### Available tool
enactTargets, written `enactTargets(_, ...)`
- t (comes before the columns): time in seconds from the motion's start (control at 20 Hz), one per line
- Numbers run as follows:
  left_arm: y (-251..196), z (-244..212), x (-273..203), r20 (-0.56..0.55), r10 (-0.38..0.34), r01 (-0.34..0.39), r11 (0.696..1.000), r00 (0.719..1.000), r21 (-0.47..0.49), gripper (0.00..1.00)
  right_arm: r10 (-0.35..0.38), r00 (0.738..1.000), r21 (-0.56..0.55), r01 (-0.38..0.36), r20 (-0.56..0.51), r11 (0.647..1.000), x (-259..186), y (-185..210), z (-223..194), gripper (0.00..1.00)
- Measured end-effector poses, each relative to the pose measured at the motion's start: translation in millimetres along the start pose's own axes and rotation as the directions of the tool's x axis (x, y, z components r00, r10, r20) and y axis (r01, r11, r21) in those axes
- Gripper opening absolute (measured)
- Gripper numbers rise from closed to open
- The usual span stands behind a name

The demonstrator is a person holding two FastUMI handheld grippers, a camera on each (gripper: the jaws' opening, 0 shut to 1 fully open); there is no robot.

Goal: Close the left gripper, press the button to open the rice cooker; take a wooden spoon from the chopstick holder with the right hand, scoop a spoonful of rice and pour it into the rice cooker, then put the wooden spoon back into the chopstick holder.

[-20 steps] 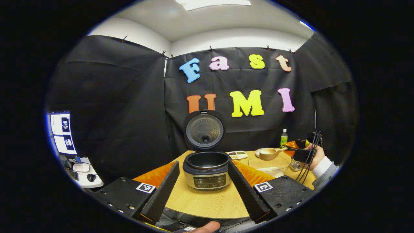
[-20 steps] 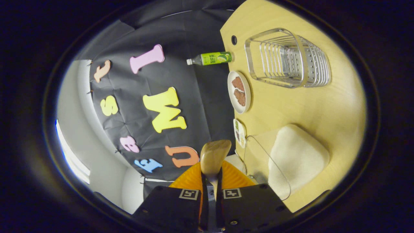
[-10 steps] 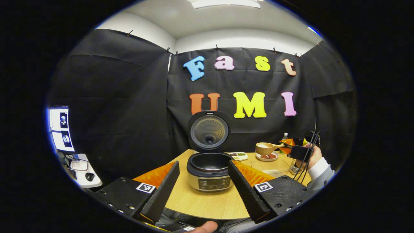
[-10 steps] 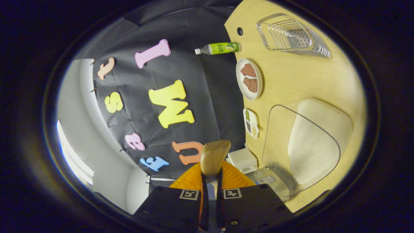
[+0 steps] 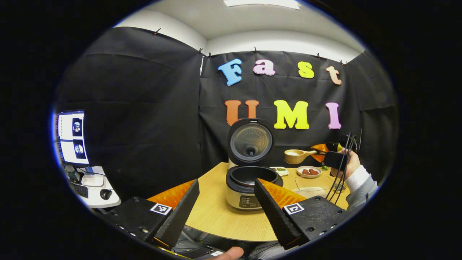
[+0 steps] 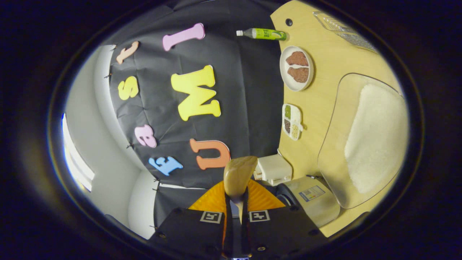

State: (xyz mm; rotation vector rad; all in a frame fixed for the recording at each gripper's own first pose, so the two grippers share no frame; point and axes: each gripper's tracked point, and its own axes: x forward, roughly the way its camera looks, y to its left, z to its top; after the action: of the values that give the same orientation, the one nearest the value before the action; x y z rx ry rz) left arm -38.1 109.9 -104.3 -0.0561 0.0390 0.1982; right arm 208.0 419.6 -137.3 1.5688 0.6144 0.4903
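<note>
Desk [image 6: 317, 108]: light wood with a rounded edge; a small dark hole sits in it near the bottle.
Green bottle [image 6: 262, 34]: at the desk's far edge, against the black cloth wall.
White plate [image 6: 296, 68]: on the desk near the bottle, carrying two brown pieces of food.
Small divided dish [image 6: 291, 121]: on the desk beyond the plate from the bottle, holding green, dark and pale contents in separate sections.
Monitor [image 5: 70, 137]: well apart from the desk, on a side stand.
Computer mouse [image 5: 104, 194]: dark, on the white surface below the monitor.
</note>
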Motion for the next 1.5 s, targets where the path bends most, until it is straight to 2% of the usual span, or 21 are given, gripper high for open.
enactTargets(0.15, 5.1, 0.1, -1.4, 0.007, 0.001, -0.001, 1.0, 1.0, -0.007, 0.97, -0.01, 1.0, -0.128, 0.009, -0.006, 0.992, 13.1, 16.0, -21.0, 0.13)
enactTargets(0.3, 10.9, -3.1, -5.4, 0.009, 0.018, -0.019, 1.0, 1.0, 0.014, 0.97, -0.007, 1.0, -0.251, 0.003, -0.014, 0.968, 22.7, 29.3, -42.0, 0.14)
enactTargets(0.5, 7.5, -12.2, -11.8, 0.004, -0.001, 0.001, 1.0, 1.0, 0.024, 0.97, -0.024, 1.0, -0.431, 0.025, 0.006, 0.902, 37.0, 34.8, -60.5, 0.14)
enactTargets(0.65, 10.8, -18.2, -12.4, -0.006, -0.01, 0.01, 1.0, 1.0, 0.011, 0.97, -0.033, 0.997, -0.504, 0.067, 0.075, 0.861, 40.4, 39.3, -63.8, 0.14)
enactTargets(0.85, 23.5, -26.1, -6.1, -0.02, 0.007, -0.007, 1.0, 1.0, 0.001, 0.97, -0.028, 0.995, -0.654, 0.081, 0.092, 0.752, 50.0, 49.9, -84.2, 0.14)
enactTargets(1.0, 36.8, -39.2, -0.7, -0.05, 0.04, -0.04, 0.999, 0.998, -0.004, 0.97, -0.013, 0.993, -0.763, 0.098, 0.117, 0.639, 55.1, 55.7, -92.6, 0.14)
enactTargets(1.1, 35.0, -41.9, -2.3, -0.058, 0.025, -0.025, 1.0, 0.998, -0.007, 0.97, 0.007, 0.992, -0.822, 0.101, 0.126, 0.561, 57.0, 59.2, -98.2, 0.14)
enactTargets(1.2, 32.0, -43.1, -2.2, -0.056, -0.003, 0.001, 1.0, 0.998, -0.029, 0.96, 0.013, 0.991, -0.859, 0.108, 0.132, 0.5, 57.1, 57.5, -104.4, 0.14)
enactTargets(1.5, 31.9, -50.2, 1.0, -0.063, 0.002, -0.004, 0.999, 0.998, -0.032, 0.95, 0.017, 0.992, -0.925, 0.114, 0.129, 0.362, 60.1, 49.9, -115.6, 0.14)
